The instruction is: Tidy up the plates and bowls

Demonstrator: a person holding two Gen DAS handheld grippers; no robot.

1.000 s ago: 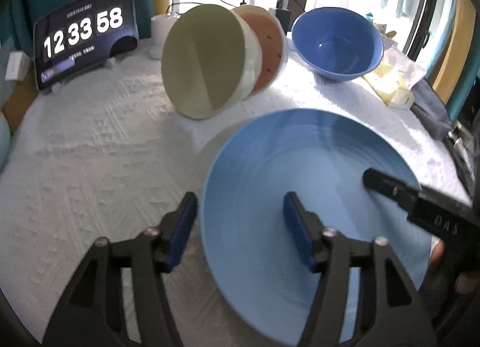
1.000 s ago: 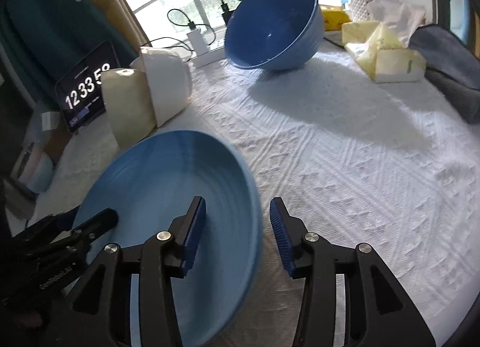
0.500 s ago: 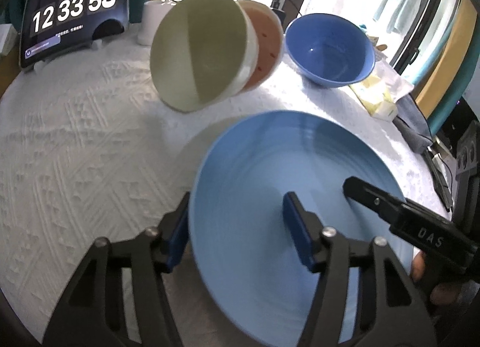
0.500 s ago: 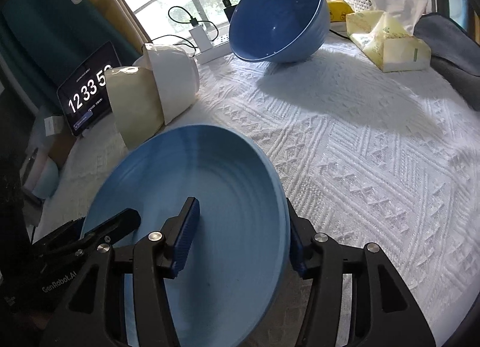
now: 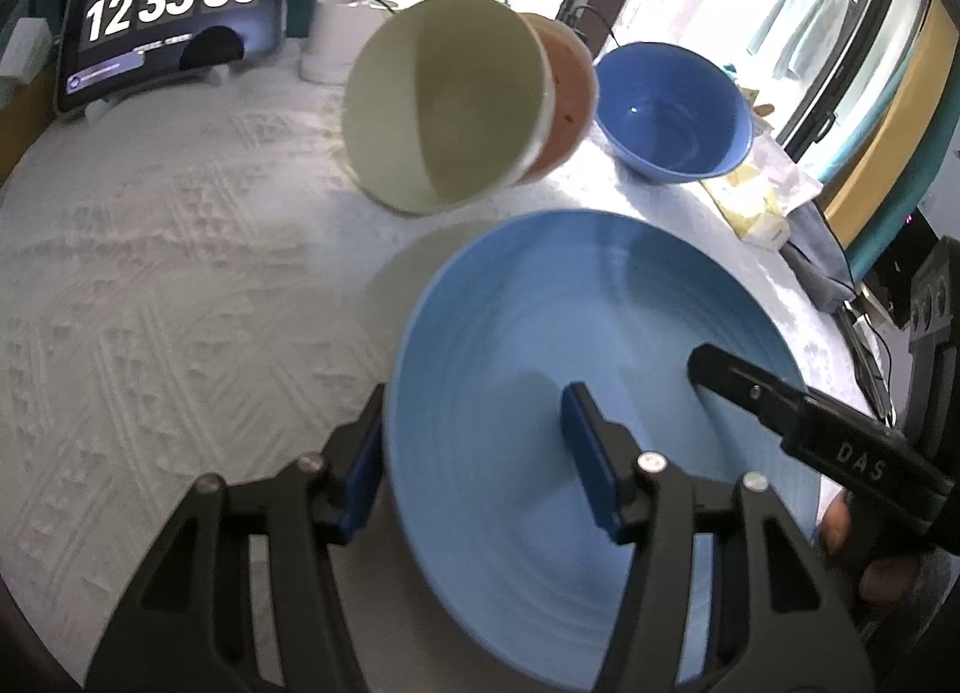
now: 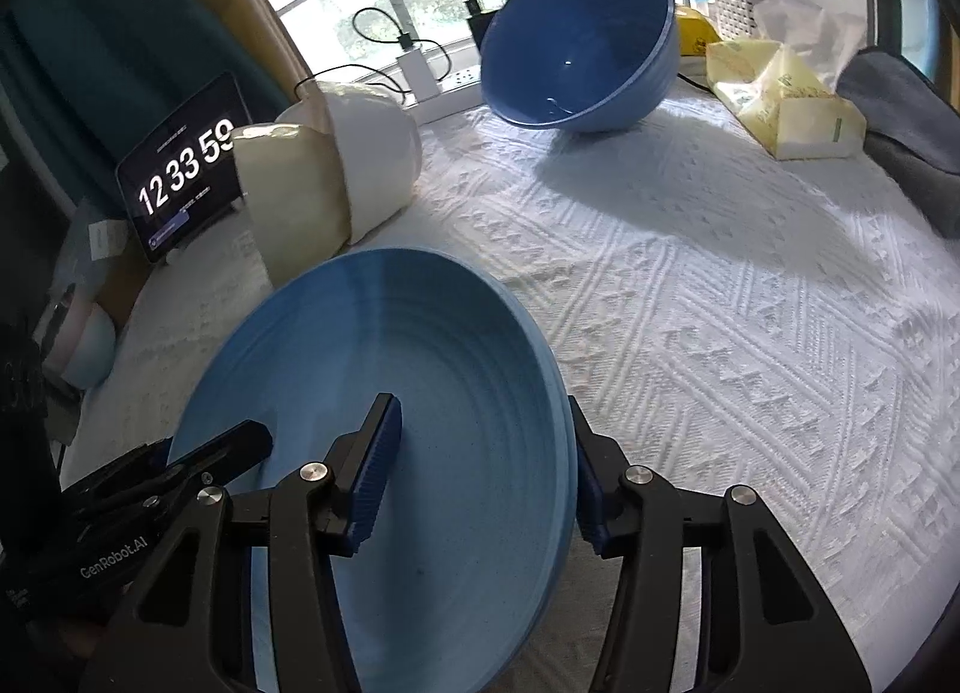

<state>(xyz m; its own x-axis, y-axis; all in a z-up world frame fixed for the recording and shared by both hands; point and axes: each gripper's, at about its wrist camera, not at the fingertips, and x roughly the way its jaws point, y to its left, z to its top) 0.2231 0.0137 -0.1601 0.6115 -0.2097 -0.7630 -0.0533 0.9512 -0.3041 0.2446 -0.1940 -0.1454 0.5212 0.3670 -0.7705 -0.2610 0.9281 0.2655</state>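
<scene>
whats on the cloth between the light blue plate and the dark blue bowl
Nothing: in the right wrist view, only bare white tablecloth runs from the light blue plate to the dark blue bowl, crossed by the bowl's shadow.

I hold my left gripper [image 5: 480, 465] and right gripper [image 6: 480, 471] angled downward, jaws half-spread, each straddling a rim.

On the white-clothed desk [image 6: 750, 345], the light blue ribbed plate [image 5: 588, 393] lies nearest, two nested bowls [image 5: 456, 105] apparently tipped sideways behind it, the dark blue bowl [image 5: 672, 111] further right.
</scene>
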